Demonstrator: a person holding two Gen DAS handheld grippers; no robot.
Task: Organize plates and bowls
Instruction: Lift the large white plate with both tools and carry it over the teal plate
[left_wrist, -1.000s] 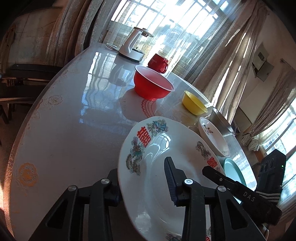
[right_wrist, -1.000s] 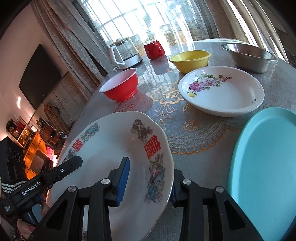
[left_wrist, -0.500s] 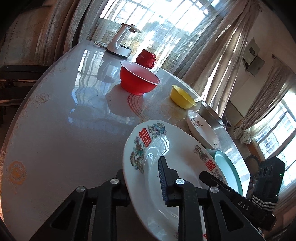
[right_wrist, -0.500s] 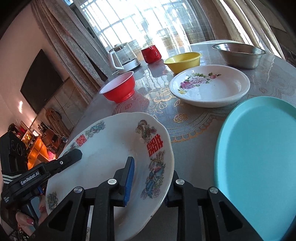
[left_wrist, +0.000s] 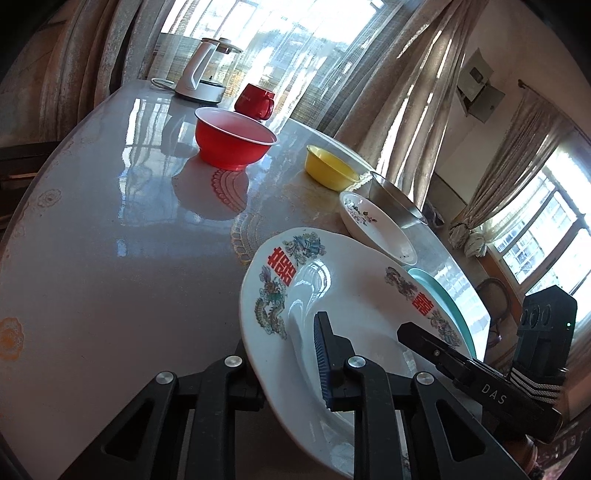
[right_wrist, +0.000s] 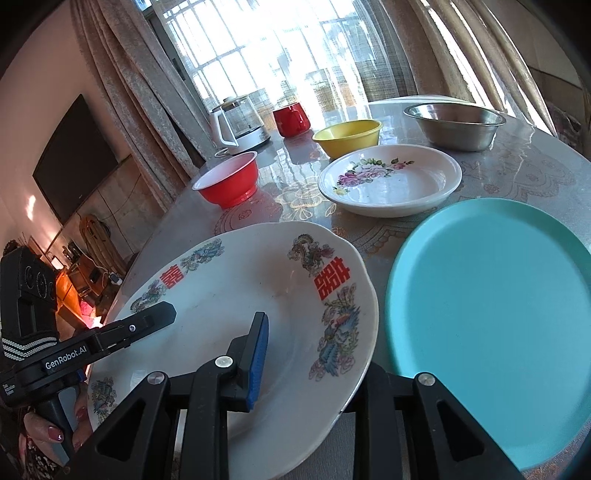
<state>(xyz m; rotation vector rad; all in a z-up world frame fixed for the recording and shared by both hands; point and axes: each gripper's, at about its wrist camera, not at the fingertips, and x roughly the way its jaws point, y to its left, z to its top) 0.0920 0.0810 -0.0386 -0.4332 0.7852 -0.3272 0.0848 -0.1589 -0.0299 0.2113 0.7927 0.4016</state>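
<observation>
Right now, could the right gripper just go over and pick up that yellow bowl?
Probably not: the right gripper is shut on the big dragon plate, which the left gripper also holds. The yellow bowl sits far across the table.

A home dining room: a round glossy worktop (right_wrist: 524, 162) beside curtained windows (right_wrist: 280, 48), a wall-mounted television (right_wrist: 74, 166) left of them, an electric kettle (right_wrist: 240, 125) on the worktop.

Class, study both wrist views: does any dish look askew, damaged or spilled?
Only the big dragon-patterned plate sits askew: both grippers, left and right, clamp its opposite rims, tilting it beside the teal plate. Nothing looks spilled or broken.
</observation>
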